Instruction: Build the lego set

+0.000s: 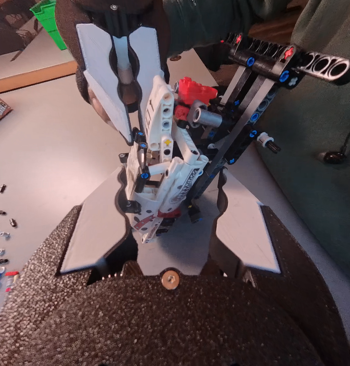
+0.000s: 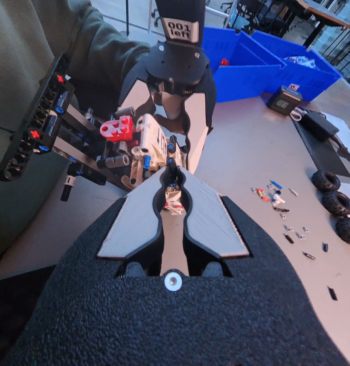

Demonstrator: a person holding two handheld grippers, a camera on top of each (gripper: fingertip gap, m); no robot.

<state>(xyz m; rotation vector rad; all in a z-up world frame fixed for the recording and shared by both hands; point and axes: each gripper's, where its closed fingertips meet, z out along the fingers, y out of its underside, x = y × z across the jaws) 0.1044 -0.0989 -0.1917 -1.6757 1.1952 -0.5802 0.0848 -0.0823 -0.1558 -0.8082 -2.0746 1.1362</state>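
A half-built lego model [image 1: 166, 190] of white panels, a black beam frame and red pieces stands tilted over the grey table [image 1: 51, 138]. My left gripper [image 1: 171, 172] has its fingers spread wide around the model's lower part and pressed against both its sides. In the right wrist view the left gripper's fingers [image 2: 197, 126] come down from above around the model [image 2: 150, 138]. My right gripper [image 2: 172, 168] is pinched shut on a small black piece with blue pins [image 2: 172, 178] at the model's white side. In the left wrist view the right gripper [image 1: 135, 136] comes in from the top.
Several loose small pieces [image 2: 277, 196] and three black tyres [image 2: 337, 203] lie on the table to the right. Blue bins [image 2: 249, 79] and a small black box [image 2: 284, 101] stand behind. A green-sleeved arm [image 2: 91, 55] is close at the left. More small parts [image 1: 3, 233] lie to the left. About 4 cm separates my left fingertips from my right.
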